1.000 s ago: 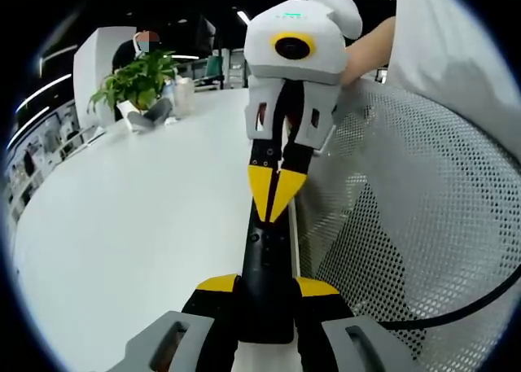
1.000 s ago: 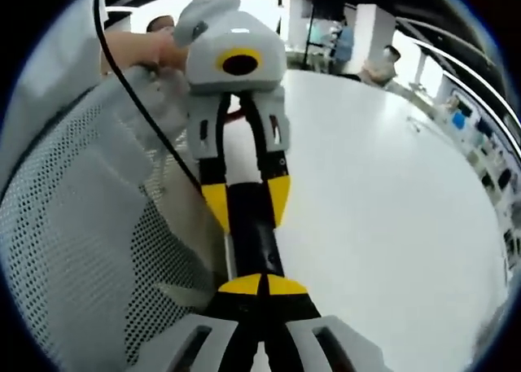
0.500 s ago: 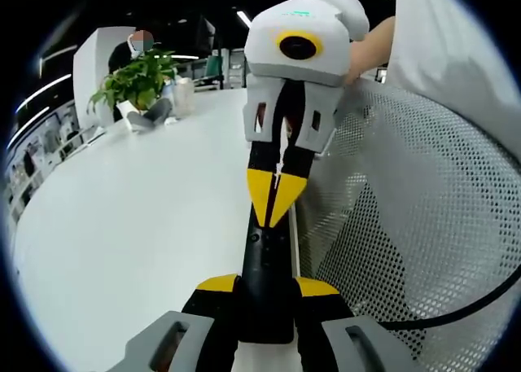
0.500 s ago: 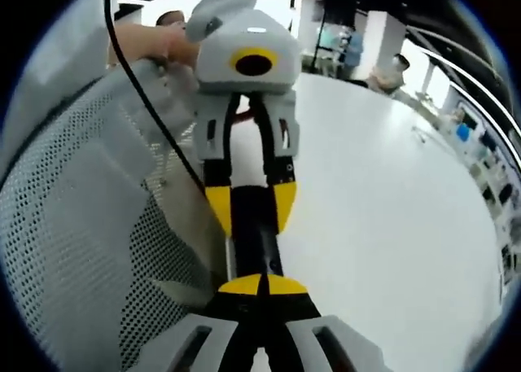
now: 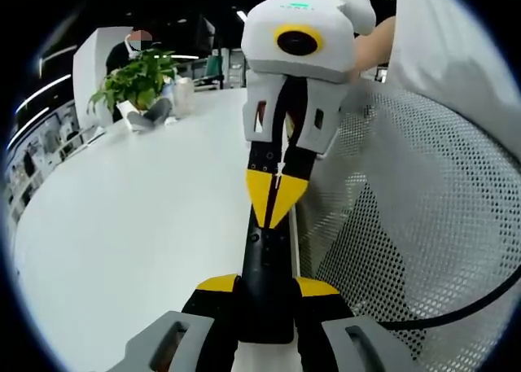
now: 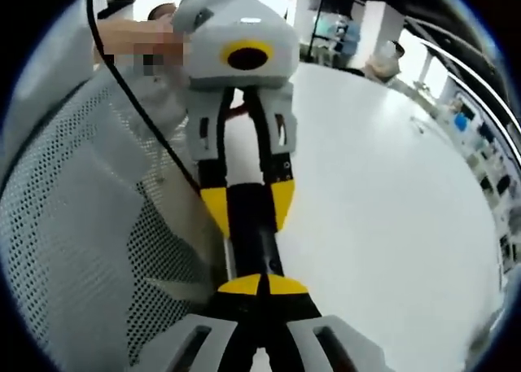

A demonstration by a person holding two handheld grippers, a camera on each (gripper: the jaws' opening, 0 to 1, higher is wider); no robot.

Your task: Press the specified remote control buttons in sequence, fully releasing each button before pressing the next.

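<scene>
The remote control (image 5: 269, 254), a slim black bar, lies along the near edge of the white table (image 5: 122, 225), just beside the white mesh chair (image 5: 407, 209) that stands off that edge. The left gripper (image 5: 266, 287) has its yellow-padded jaws clamped on either side of one end of the remote. In the right gripper view the same jaws show astride the bar, the left gripper (image 6: 248, 203) bracketing the remote control (image 6: 254, 246) from both sides. Judgement: this grasp is there to pin the bar so that it cannot skid or tip under a press. The right gripper (image 5: 275, 194) comes in from the opposite end with its two jaws closed together into a single yellow point, grasping nothing. In its own view the right gripper (image 6: 262, 285) has the joined tips set over the top face of the bar. Judgement: shut jaws make a narrow stylus, better suited to one button than spread ones. Whether the tip is bearing on a button or just clear of it cannot be told, and the buttons themselves are too dark to read. The two tools face each other along the length of the remote, so each camera keeps it in sight. A potted plant (image 5: 138, 77) stands near the far edge of the table, well apart from the work. A dark cable (image 5: 456, 311) hangs across the chair mesh.
</scene>
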